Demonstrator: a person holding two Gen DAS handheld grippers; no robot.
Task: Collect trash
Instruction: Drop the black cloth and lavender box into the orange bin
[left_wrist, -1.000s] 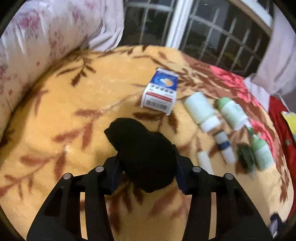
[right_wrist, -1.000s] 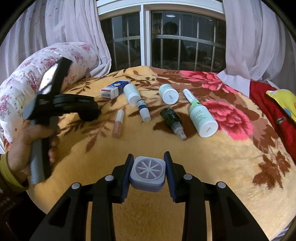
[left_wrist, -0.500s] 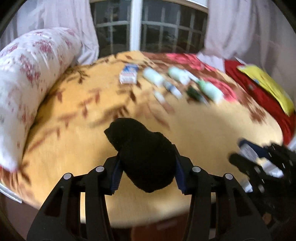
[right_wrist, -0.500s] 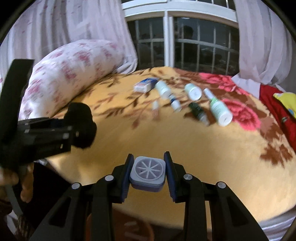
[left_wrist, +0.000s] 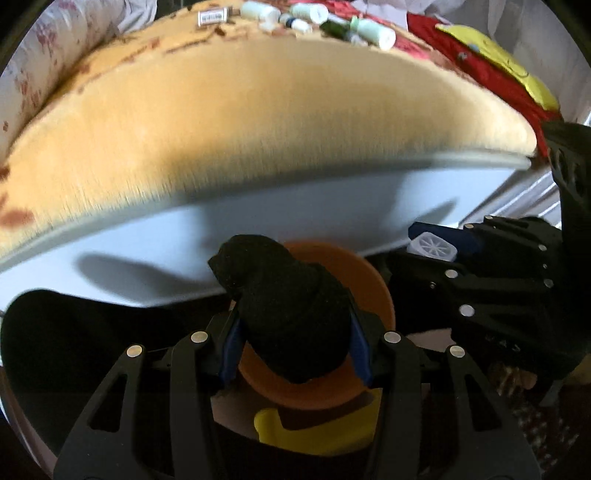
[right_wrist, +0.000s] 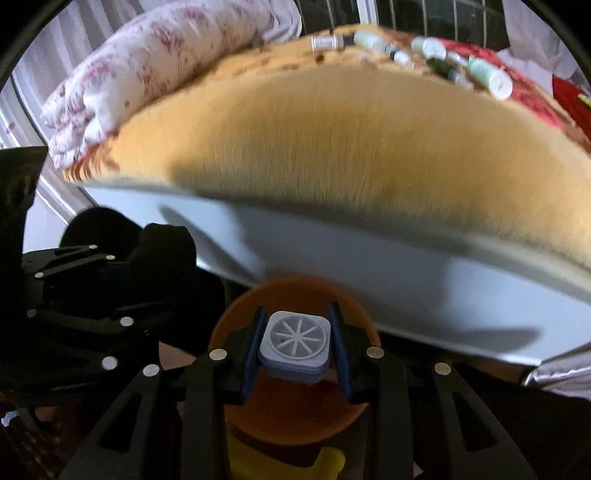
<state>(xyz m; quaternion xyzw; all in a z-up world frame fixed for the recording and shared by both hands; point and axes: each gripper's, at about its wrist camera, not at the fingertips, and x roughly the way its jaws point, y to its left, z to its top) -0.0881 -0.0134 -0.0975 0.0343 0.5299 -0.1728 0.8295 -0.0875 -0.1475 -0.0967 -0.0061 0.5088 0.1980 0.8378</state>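
Observation:
My left gripper (left_wrist: 295, 343) is shut on a black cloth bundle (left_wrist: 291, 314) and holds it above an orange bin (left_wrist: 373, 291) on the floor beside the bed. My right gripper (right_wrist: 295, 350) is shut on a small grey square cap with a spoked top (right_wrist: 295, 341), held over the same orange bin (right_wrist: 229, 325). Each gripper shows in the other's view: the right gripper (left_wrist: 443, 251) at the right, the left gripper (right_wrist: 110, 258) at the left, both close together over the bin.
The bed with a yellow floral blanket (left_wrist: 258, 110) rises behind, its white side panel (right_wrist: 406, 266) close to the bin. Bottles and a small box (right_wrist: 406, 51) lie at the bed's far side. A floral pillow (right_wrist: 147, 62) is at left. A yellow object (left_wrist: 314, 432) lies below the bin.
Both grippers have swung down from above the bed to the floor beside it, still holding the black bundle and the grey cap, and now hang over the orange bin.

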